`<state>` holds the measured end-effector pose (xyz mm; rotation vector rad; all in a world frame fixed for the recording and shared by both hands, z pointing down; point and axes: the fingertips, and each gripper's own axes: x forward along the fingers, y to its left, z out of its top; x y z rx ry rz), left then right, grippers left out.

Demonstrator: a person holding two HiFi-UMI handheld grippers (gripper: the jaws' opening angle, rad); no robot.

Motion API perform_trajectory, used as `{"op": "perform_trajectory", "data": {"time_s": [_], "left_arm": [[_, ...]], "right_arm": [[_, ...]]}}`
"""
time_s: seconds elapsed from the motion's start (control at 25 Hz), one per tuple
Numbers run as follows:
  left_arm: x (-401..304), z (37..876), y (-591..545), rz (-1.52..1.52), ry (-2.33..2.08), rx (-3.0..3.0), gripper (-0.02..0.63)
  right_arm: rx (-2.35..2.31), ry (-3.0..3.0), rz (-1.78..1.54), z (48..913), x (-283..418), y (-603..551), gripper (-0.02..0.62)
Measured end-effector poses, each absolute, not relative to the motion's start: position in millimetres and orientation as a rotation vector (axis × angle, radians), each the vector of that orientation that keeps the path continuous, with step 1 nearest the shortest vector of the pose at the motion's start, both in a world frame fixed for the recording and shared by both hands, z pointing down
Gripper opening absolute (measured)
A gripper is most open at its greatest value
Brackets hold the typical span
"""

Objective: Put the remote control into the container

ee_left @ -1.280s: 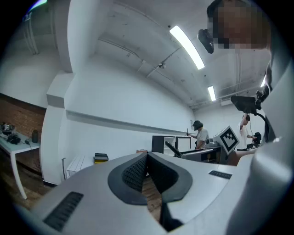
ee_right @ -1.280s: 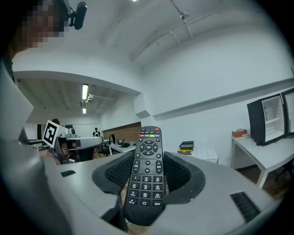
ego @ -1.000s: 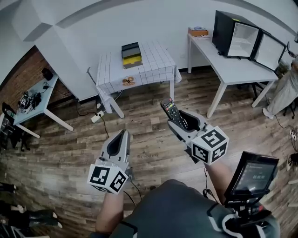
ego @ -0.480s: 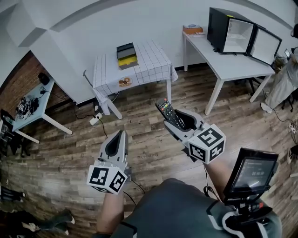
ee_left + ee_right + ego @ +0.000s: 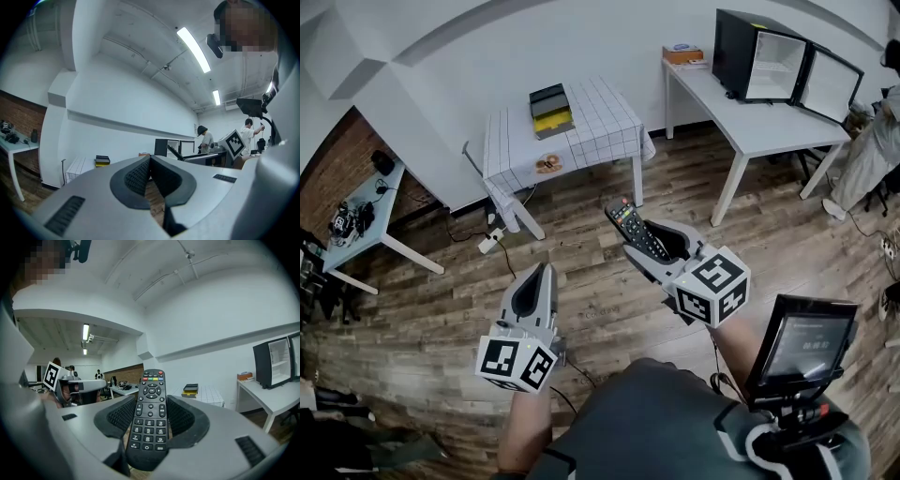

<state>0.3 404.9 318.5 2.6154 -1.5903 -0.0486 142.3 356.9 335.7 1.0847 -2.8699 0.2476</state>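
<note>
The remote control (image 5: pixel 633 227) is lying buttons up between the jaws of the right gripper (image 5: pixel 649 242), near the centre of the head view. The pads are pressing its sides (probably against slipping). The right hand is aiming it almost level toward the checked table (image 5: pixel 605 122) at upper middle, where the likely container (image 5: pixel 551 111) is sitting, well apart. The left gripper (image 5: pixel 542 277), lower left, is hanging closed and empty.
</note>
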Motion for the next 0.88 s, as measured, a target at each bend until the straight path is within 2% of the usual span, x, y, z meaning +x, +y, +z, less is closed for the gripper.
{"op": "perform_trajectory", "data": {"time_s": [0.88], "left_arm": [[-59.6,329.2,344.8,-0.105,-1.500,2.676,0.008]], "right_arm": [[1.114,-2.854,0.272,346.4,71.5,309.1,0.219]]}}
